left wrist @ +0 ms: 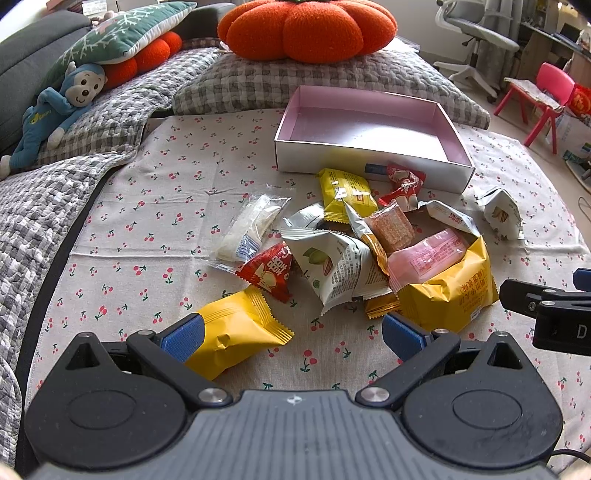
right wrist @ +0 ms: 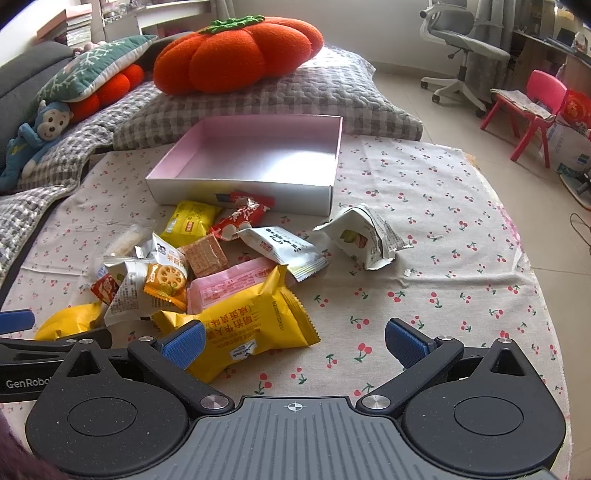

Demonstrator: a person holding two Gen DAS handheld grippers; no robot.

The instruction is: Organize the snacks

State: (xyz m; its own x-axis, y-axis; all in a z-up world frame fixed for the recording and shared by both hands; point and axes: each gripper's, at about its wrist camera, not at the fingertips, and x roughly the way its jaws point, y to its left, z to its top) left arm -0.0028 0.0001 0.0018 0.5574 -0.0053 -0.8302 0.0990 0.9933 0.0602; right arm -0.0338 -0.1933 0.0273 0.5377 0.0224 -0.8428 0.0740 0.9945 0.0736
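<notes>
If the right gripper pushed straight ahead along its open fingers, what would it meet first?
Likely bare cherry-print tablecloth first; the large yellow snack packet lies by the right gripper's left finger, possibly brushing it. Depth is unclear.

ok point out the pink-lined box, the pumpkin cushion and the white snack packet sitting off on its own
pink-lined box (right wrist: pixel 258 155), right wrist view, on its bare pink floor
pumpkin cushion (left wrist: pixel 306 29), left wrist view, on a middle orange lobe
lone white snack packet (right wrist: pixel 364 238), right wrist view, on its printed front

Bright daylight, sharp, fisheye-bent edges
</notes>
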